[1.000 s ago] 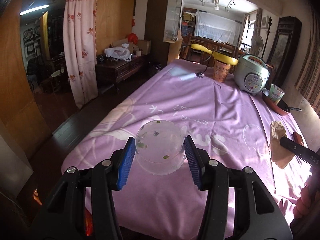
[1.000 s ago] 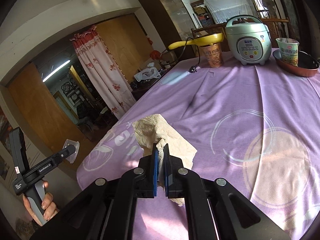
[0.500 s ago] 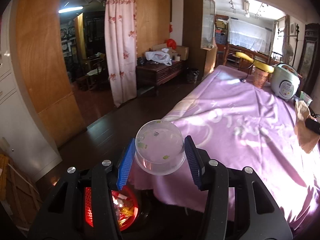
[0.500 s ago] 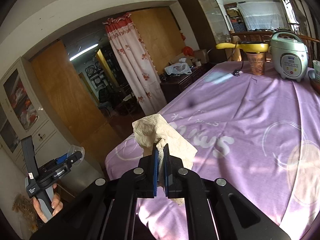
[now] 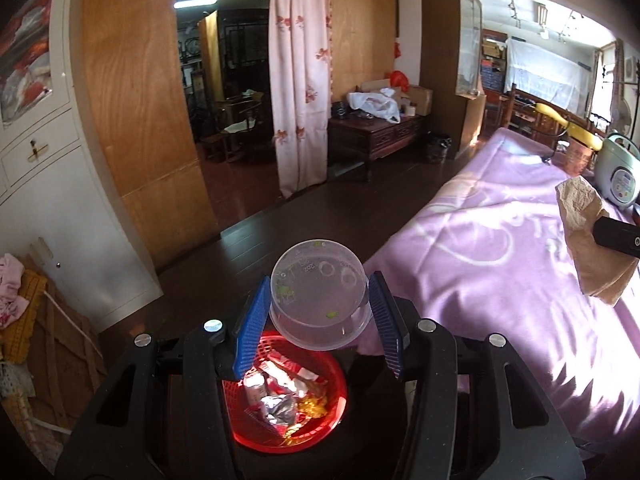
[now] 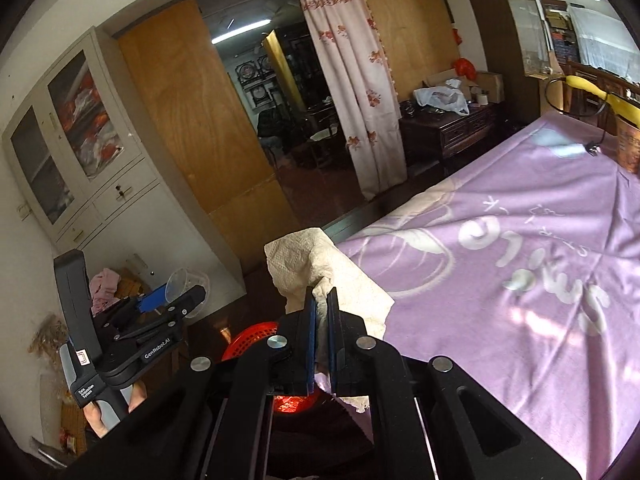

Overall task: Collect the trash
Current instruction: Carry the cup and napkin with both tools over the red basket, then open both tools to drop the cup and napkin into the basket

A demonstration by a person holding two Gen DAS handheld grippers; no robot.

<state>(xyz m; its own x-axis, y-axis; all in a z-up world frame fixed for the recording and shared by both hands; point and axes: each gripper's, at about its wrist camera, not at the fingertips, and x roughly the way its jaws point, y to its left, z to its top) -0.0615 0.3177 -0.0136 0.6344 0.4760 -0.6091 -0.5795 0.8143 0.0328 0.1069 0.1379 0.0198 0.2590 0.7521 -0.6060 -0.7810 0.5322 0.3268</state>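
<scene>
My left gripper (image 5: 318,310) is shut on a clear plastic cup (image 5: 318,304), held bottom-forward, with small green bits stuck inside it. Directly below it on the dark floor sits a red mesh waste basket (image 5: 334,416) with foil wrappers and other rubbish inside. My right gripper (image 6: 321,312) is shut on a crumpled white paper towel (image 6: 316,268), out over the table's near edge. That view shows the red basket (image 6: 250,338) below, partly hidden by the gripper, and the left gripper (image 6: 176,300) with the cup (image 6: 185,282) at the left. In the left wrist view the towel (image 5: 588,236) hangs at the right.
A table under a purple cloth (image 5: 520,264) fills the right side, with a rice cooker (image 5: 618,172) and a paper cup (image 5: 578,158) at its far end. A white cabinet (image 5: 52,184) and piled cloth and boards (image 5: 28,320) stand left. Dark floor lies between.
Both grippers swung left, off the tabletop toward its near edge. The red basket has come into view under the left gripper. The cup and the paper towel stayed gripped.
</scene>
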